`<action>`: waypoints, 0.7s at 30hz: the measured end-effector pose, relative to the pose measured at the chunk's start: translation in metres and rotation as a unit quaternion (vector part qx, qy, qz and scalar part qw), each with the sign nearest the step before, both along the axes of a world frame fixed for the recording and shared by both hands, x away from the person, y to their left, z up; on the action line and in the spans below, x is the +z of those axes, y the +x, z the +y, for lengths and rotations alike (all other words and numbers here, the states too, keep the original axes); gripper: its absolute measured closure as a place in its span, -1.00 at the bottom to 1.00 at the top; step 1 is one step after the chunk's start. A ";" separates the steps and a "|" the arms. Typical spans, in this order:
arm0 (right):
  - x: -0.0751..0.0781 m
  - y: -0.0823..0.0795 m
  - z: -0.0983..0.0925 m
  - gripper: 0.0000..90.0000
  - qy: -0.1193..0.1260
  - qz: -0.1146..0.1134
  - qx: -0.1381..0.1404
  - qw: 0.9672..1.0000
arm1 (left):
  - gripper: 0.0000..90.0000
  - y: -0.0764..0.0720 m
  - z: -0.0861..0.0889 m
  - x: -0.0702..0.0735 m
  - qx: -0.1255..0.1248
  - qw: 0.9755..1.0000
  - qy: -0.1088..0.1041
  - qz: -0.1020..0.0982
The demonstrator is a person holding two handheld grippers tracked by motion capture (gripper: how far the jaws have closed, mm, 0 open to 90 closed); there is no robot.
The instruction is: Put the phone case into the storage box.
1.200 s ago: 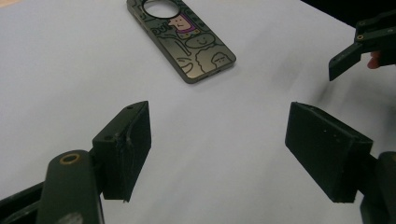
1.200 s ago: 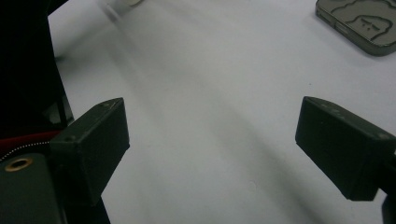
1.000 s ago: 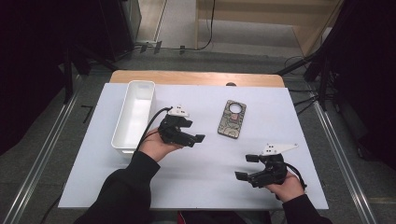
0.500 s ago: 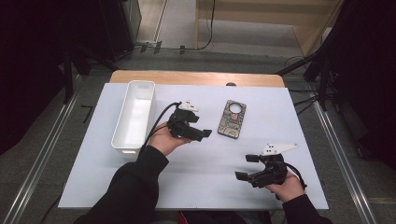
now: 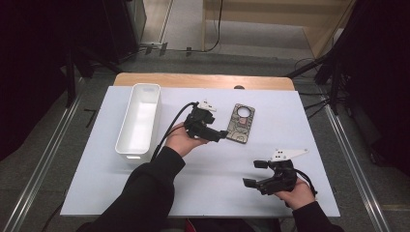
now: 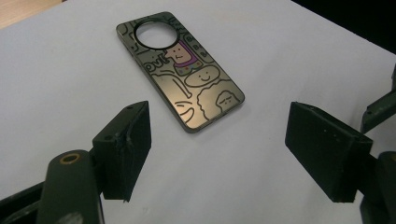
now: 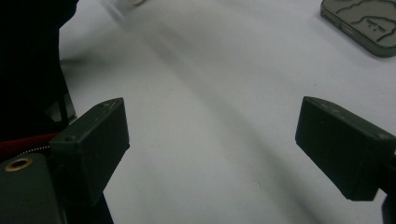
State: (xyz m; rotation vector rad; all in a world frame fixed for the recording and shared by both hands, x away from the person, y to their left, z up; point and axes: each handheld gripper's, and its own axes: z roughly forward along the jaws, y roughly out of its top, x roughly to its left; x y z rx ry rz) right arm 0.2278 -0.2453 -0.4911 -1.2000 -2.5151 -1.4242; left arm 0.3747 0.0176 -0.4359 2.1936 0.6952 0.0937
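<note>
Step in hand: approach for a pick. Left gripper (image 5: 223, 135) is closing in on the phone case (image 5: 241, 123), nothing grasped yet.

Left fingers (image 6: 125, 147) are spread wide with nothing between them. In the left gripper view the case lies flat on the white tabletop (image 5: 290, 111), patterned side up, just ahead of the fingers and a bit nearer the left finger than the right. Its near corner points into the gap; the camera hole is at the far end. Case sits skewed to the finger line, not square.

Right gripper (image 5: 254, 174) is well apart from the case, near the front edge, fingers also wide open and empty. In its own view the case's corner (image 7: 362, 23) sits far ahead, beyond the right finger.

White bin (image 5: 139, 118) is behind and to the side of the left fingers, looks empty. Probably the drop spot, that's a guess.

Next move, as I read it: push the left gripper forward and down, rotate to square the fingers across the case's long edges, then close. Case is thin and flat on the surface, so the fingertips need to come right down to tabletop level or they'll slip over the top.
</note>
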 end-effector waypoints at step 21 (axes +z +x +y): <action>0.000 0.000 0.000 -0.80 0.003 0.001 0.003 1.000 | -0.51 0.026 -0.030 -0.007 0.027 1.000 0.002 0.004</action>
